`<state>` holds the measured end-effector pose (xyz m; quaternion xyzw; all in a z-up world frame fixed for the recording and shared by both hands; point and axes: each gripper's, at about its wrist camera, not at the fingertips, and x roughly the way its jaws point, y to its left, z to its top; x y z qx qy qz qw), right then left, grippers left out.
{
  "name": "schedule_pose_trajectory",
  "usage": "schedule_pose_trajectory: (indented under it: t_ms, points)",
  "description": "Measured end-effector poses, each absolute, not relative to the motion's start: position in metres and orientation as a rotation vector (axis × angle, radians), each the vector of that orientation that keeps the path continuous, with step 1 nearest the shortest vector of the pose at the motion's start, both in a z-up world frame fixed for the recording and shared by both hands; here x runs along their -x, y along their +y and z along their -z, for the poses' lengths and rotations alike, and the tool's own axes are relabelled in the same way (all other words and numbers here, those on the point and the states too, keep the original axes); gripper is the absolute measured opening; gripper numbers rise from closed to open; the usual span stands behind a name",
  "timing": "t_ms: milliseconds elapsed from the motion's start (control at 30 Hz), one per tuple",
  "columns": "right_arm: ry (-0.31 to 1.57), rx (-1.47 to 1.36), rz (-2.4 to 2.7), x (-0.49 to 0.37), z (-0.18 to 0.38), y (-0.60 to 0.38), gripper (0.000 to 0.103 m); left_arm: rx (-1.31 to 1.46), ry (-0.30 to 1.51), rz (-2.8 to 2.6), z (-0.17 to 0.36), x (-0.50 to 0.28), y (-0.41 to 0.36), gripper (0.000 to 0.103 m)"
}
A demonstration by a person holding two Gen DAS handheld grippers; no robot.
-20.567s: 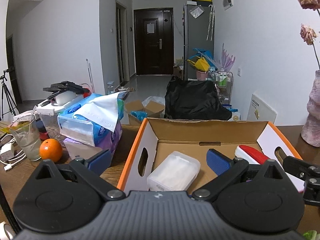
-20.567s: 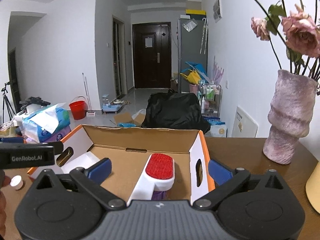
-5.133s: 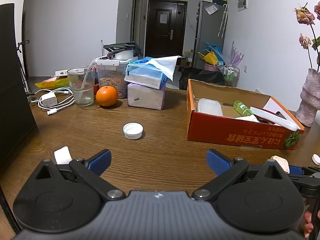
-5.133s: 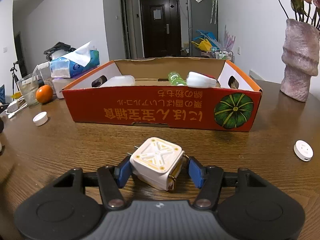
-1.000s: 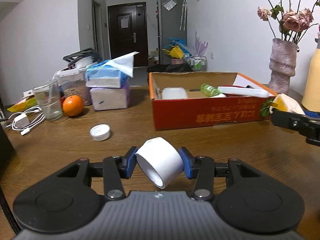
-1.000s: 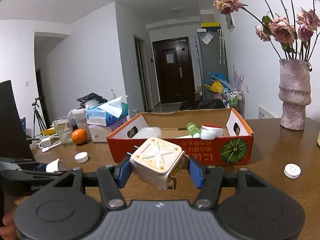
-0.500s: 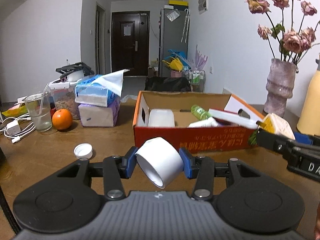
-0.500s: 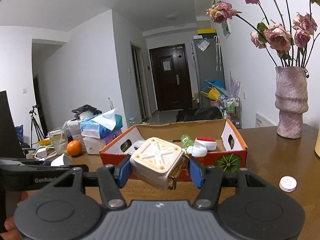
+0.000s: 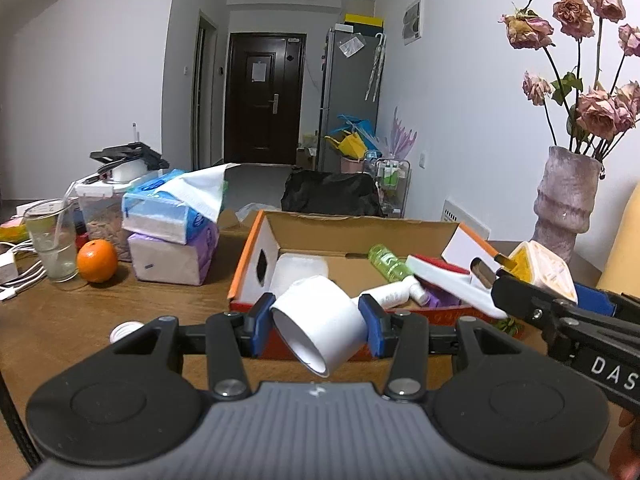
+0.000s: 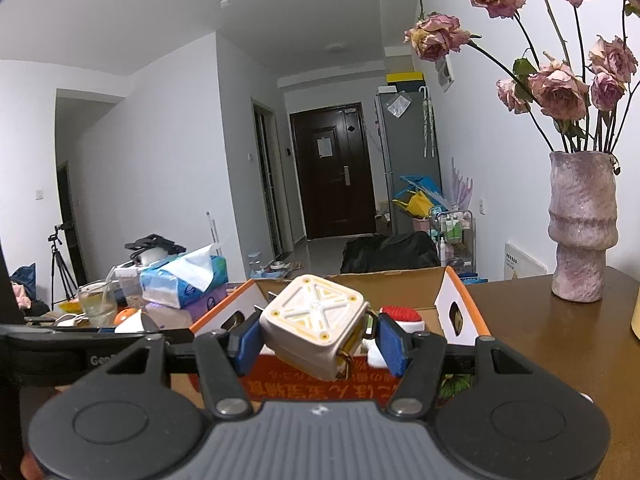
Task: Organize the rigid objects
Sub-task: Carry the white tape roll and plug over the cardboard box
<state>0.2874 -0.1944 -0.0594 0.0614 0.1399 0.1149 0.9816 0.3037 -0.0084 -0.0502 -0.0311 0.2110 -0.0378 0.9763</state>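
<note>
Brown wooden table [image 9: 72, 320] fills the foreground, with a hallway and dark door behind. At the tool end, the left gripper [image 9: 318, 322] clamps a white cup [image 9: 320, 320] between its blue pads, the cup tipped on its side with the open mouth facing down toward the camera. The right gripper [image 10: 316, 338] is closed on a cream-coloured cube [image 10: 314, 326] with a raised X pattern and yellow trim, held tilted, a metal loop showing at its lower edge. Both loads hang in the air just short of the orange cardboard box [image 9: 256, 256], so the step in hand looks like the carry to the box. Next, each gripper probably needs to clear the near wall, find a free patch of floor, and let go. Space inside is tight: a clear plastic container [image 9: 298, 270], a green bottle [image 9: 386, 262], a white bottle [image 9: 394, 294] and a red-topped brush [image 9: 438, 270] already lie there. Further out, a bottle cap [image 9: 126, 328] sits loose on the table near an orange [image 9: 97, 261].
</note>
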Motion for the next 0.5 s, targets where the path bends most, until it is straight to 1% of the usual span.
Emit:
schedule_pose_trajectory:
  t_ms: [500]
  points:
    - [0.286,-0.115,-0.200,-0.340,0.063,-0.198,0.059,0.102,0.400,0.061,0.044,-0.358,-0.019,0.047]
